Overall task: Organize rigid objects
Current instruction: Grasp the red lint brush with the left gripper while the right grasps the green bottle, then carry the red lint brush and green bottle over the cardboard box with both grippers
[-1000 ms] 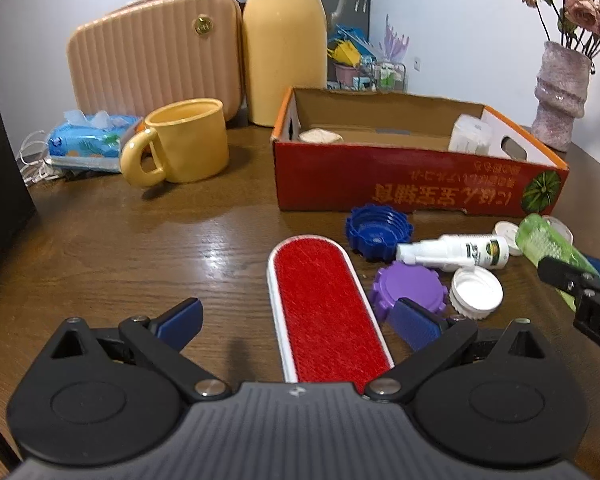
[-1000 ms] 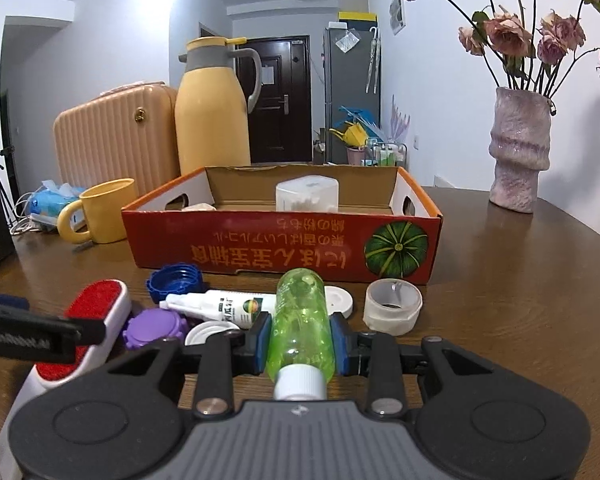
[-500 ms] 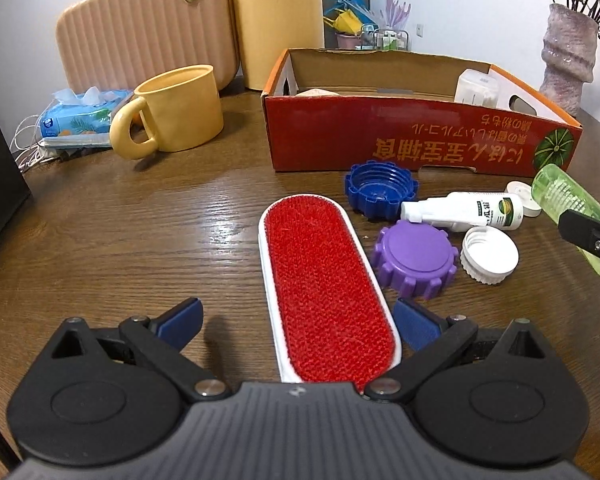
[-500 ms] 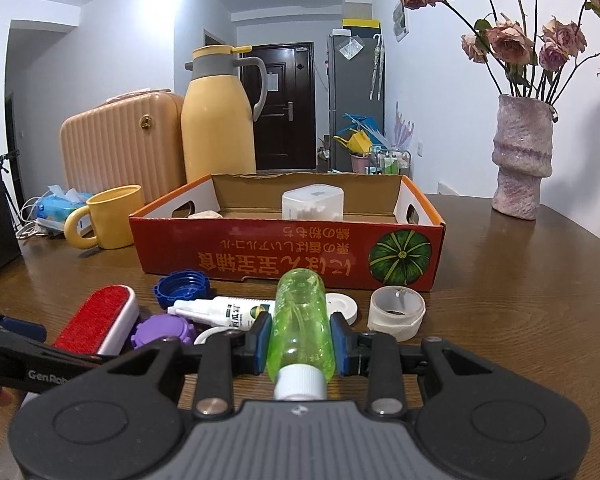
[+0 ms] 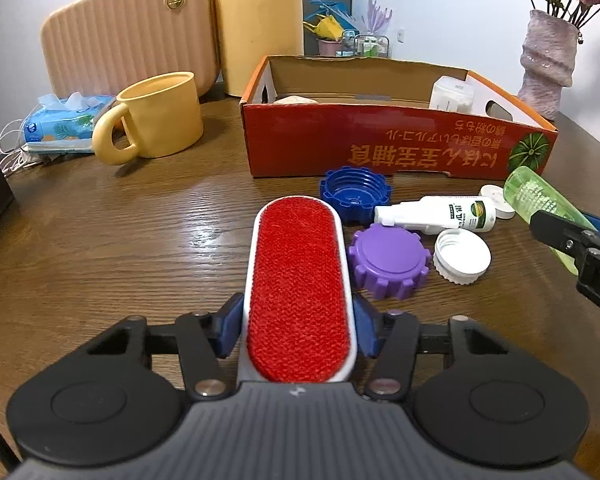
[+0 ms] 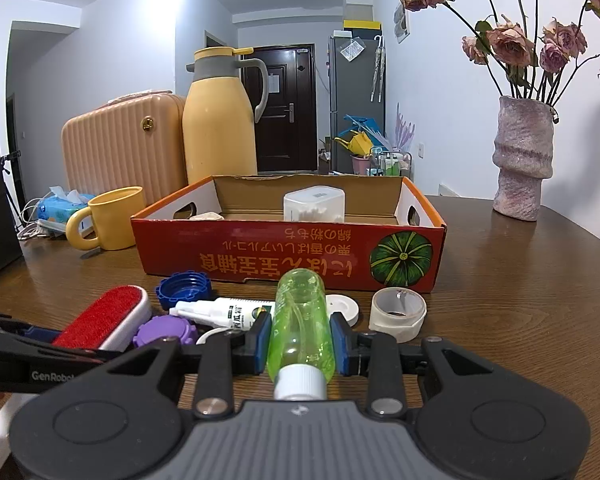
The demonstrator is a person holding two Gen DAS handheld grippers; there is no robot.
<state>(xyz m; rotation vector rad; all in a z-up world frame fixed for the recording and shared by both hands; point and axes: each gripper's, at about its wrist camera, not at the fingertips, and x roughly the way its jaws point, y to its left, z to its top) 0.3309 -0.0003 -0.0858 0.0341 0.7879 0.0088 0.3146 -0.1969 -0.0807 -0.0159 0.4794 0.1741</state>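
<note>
The left gripper [image 5: 298,330] is closing its blue pads on the sides of the long white brush with the red fabric face [image 5: 298,280], which reaches forward from it over the wooden table [image 5: 120,240]. Just right of it lies the purple toothed plastic cap [image 5: 388,262]. The right gripper [image 6: 300,340] is clamped on the green transparent plastic bottle [image 6: 300,328], and the red cardboard box [image 6: 288,256] stands ahead of it.

Four caps [image 5: 355,197], two bottles [image 6: 301,320], one brush [image 5: 298,296].
</note>
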